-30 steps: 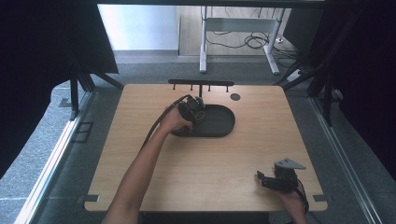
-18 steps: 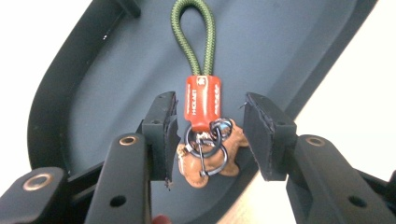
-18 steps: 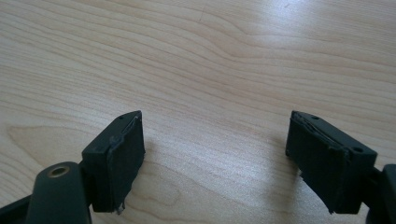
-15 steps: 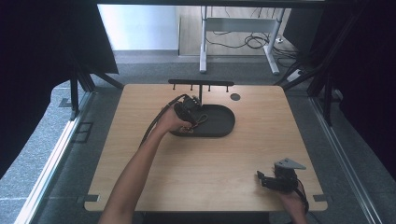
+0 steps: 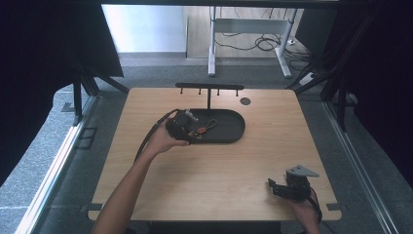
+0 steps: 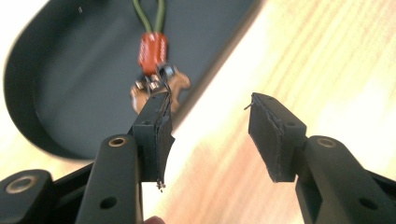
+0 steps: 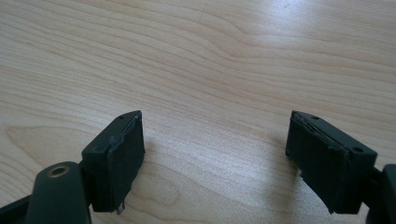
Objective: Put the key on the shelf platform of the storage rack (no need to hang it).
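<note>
My left jaws (image 6: 208, 135): parted, holding nothing; one pad's tip sits just short of the keychain.
Keychain (image 6: 156, 70): orange tag, metal clip and green cord loop, lying in the black tray (image 6: 70, 93) near its front rim.
My right jaws (image 7: 215, 154): wide open, empty, low over bare counter (image 7: 210, 56), well apart from the tray.
Rack (image 5: 209, 87): pegged bar behind the tray.
Risk: my other pad hangs over the counter outside the rim, so closing here could pinch the tray wall or nudge the clip away.
</note>
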Demonstrator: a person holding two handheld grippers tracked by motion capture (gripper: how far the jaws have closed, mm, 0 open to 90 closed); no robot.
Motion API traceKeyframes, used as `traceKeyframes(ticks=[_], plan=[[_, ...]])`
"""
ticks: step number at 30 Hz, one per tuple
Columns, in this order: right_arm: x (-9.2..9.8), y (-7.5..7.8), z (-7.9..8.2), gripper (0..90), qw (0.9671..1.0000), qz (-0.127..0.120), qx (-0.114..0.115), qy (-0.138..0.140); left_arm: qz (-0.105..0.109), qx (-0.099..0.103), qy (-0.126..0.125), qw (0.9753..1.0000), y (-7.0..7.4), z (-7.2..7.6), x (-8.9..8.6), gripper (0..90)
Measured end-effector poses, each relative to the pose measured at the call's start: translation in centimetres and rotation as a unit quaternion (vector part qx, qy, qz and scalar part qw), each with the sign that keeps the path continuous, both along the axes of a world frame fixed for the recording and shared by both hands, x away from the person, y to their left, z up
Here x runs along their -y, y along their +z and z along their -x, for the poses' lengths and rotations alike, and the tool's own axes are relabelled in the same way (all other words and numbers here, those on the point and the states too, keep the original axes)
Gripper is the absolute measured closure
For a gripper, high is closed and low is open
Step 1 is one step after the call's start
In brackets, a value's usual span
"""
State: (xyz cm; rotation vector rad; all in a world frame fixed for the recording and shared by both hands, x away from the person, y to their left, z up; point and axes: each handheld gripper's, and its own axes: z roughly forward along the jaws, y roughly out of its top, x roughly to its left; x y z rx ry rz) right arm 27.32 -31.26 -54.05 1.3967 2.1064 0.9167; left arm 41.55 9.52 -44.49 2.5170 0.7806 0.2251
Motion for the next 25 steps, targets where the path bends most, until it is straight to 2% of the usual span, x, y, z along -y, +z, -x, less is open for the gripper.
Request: traceKeyframes(ticks=[6, 12, 21, 25], plan=[[0.0, 0.0, 0.0, 19.7, 1.0000, -0.001, 0.000, -0.002, 0.019, -0.006, 0.005, 0.9998, -1.3, 3.0, -1.7, 47.2], [0.0, 0.0, 0.0, 19.7, 1.0000, 0.000, 0.000, -0.003, 0.035, -0.003, 0.013, 0.9993, -2.4, 5.4, -3.1, 45.7], [0.0, 0.0, 0.0, 19.6, 1.0000, -0.001, -0.001, -0.005, 0.048, -0.002, 0.027, 0.9985, -3.4, 7.2, -4.4, 44.4], [0.0, 0.0, -0.1, 20.2, 1.0000, -0.002, 0.000, -0.006, 0.041, -0.008, 0.032, 0.9986, -3.8, 7.3, -4.6, 42.6]])
